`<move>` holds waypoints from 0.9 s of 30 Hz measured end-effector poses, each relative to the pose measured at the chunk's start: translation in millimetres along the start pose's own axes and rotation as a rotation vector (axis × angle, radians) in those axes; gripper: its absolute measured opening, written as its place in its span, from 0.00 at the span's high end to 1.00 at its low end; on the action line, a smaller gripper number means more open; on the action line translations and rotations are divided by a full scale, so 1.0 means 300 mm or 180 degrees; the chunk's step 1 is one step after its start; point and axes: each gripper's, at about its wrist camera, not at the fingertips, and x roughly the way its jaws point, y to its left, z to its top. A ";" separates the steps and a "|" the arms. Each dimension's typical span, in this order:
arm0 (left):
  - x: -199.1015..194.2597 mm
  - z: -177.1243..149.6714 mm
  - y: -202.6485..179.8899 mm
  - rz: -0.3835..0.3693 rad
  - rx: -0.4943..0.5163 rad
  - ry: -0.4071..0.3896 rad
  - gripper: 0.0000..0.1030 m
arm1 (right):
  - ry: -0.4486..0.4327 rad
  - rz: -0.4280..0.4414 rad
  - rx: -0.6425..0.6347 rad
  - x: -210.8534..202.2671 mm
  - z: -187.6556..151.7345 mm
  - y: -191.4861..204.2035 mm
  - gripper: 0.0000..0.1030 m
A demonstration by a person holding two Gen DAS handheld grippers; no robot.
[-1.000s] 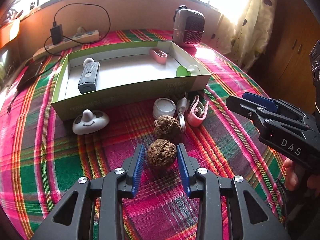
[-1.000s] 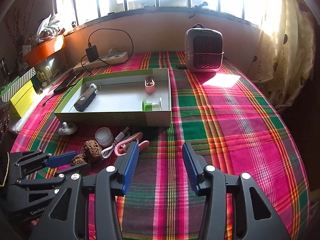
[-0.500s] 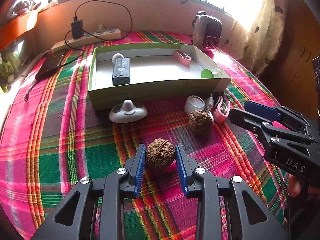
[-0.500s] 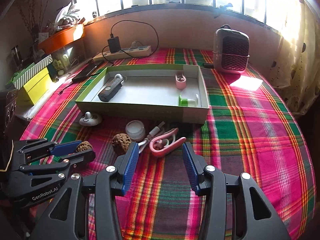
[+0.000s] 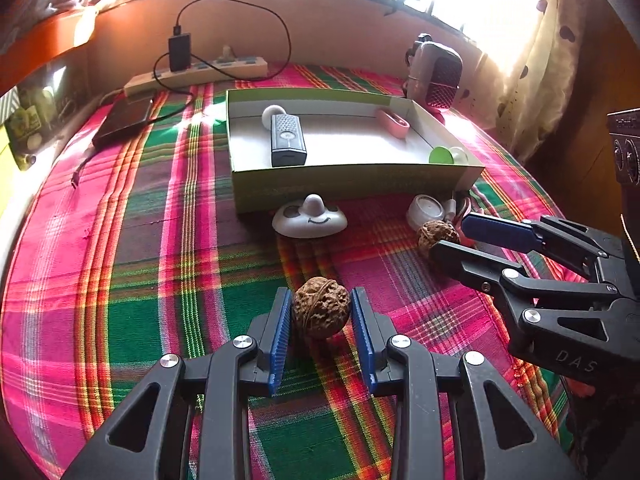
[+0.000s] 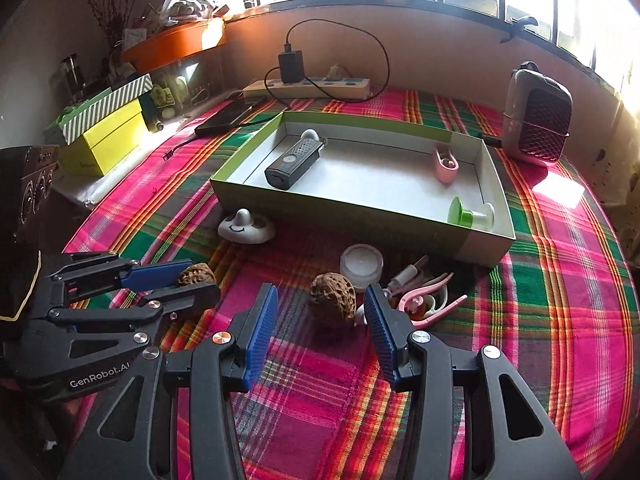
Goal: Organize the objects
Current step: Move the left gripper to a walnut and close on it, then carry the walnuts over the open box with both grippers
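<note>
My left gripper (image 5: 320, 312) is shut on a brown walnut (image 5: 321, 307) and holds it over the plaid cloth; it also shows in the right wrist view (image 6: 176, 284) with the walnut (image 6: 196, 273). My right gripper (image 6: 320, 316) is open, its jaws on either side of a second walnut (image 6: 333, 296) on the cloth, not touching it. That walnut also shows in the left wrist view (image 5: 438, 235). An open green box (image 6: 486, 250) beyond holds a black device (image 6: 294, 158), a pink case (image 6: 446, 162) and a green-capped piece (image 6: 468, 214).
A white smiley holder (image 6: 246, 228), a white round jar (image 6: 361, 261) and pink earhooks with a cable (image 6: 428, 300) lie in front of the box. A heater (image 6: 536, 124), power strip (image 6: 308, 87) and yellow boxes (image 6: 104, 138) stand at the back.
My left gripper has carried its walnut left and back, away from the second walnut. My right gripper has moved left and forward until its open jaws flank the second walnut.
</note>
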 end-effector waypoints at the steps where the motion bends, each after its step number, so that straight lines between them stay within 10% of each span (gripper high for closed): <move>1: 0.001 0.000 -0.001 0.0002 0.0012 -0.0008 0.73 | 0.0017 0.0011 0.0001 0.005 0.001 -0.001 0.55; 27: 0.003 -0.004 0.029 -0.0160 -0.0082 -0.0043 0.73 | 0.0213 -0.0009 -0.0101 0.095 0.011 0.025 0.69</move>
